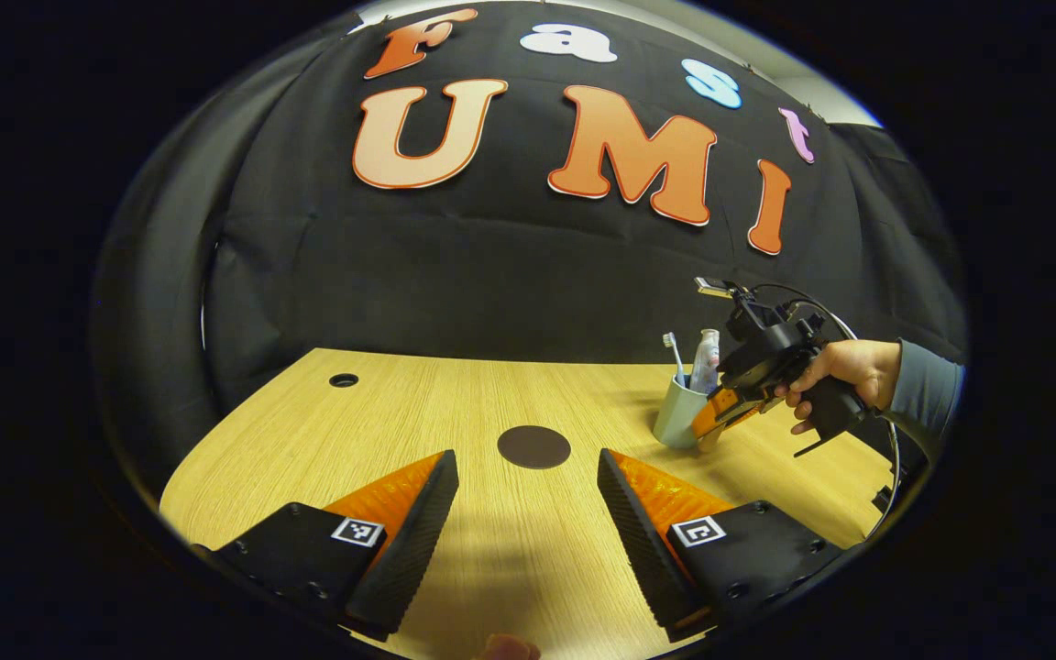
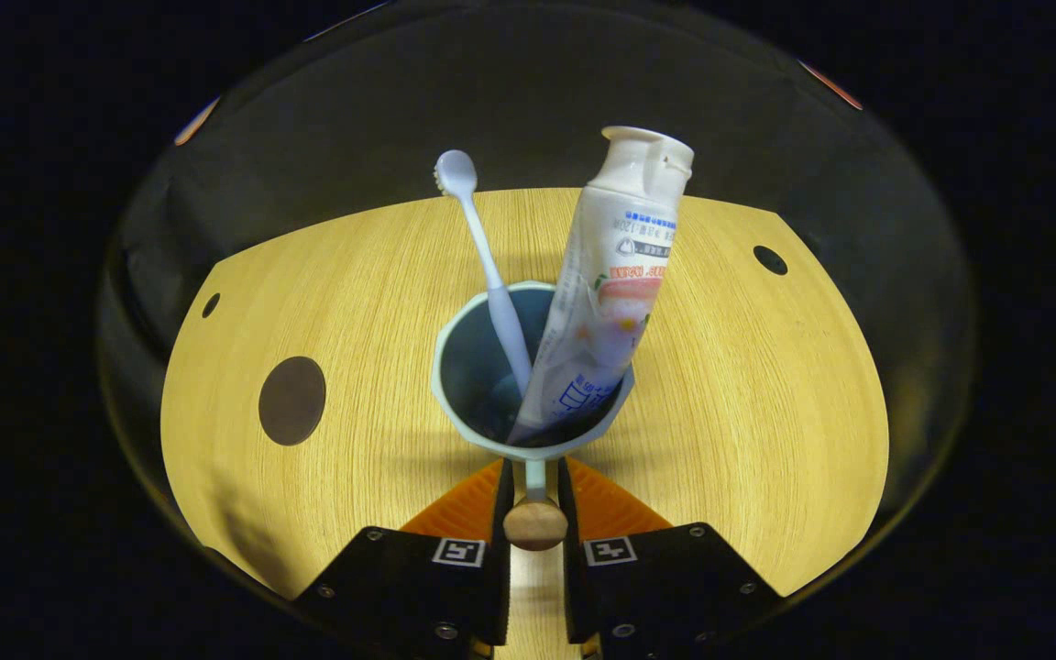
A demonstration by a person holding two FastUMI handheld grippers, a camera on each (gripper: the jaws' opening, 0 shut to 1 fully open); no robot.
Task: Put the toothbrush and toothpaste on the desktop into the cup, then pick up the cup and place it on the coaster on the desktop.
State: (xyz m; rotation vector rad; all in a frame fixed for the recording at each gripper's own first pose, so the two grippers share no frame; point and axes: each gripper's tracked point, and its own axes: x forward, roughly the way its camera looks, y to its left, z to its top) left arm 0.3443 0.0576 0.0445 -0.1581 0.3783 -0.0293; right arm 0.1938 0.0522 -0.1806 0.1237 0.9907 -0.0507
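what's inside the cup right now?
The cup holds the toothbrush, head up, and the toothpaste, cap up. Their lower ends and the cup's bottom are mostly hidden.

Staged recording booth, not a real home; black cloth wall (image 1: 510, 275) hangs right behind a light wood desktop (image 1: 418, 412) with round cable holes (image 1: 343, 379) at its far corners; bathroom props set out on the desktop: pale cup (image 2: 528, 376) holding a toothbrush (image 2: 487, 266) and toothpaste (image 2: 606, 293), dark round coaster (image 1: 533, 446) near the cup; a hand (image 1: 844, 371) gripping a handheld rig beside the cup.
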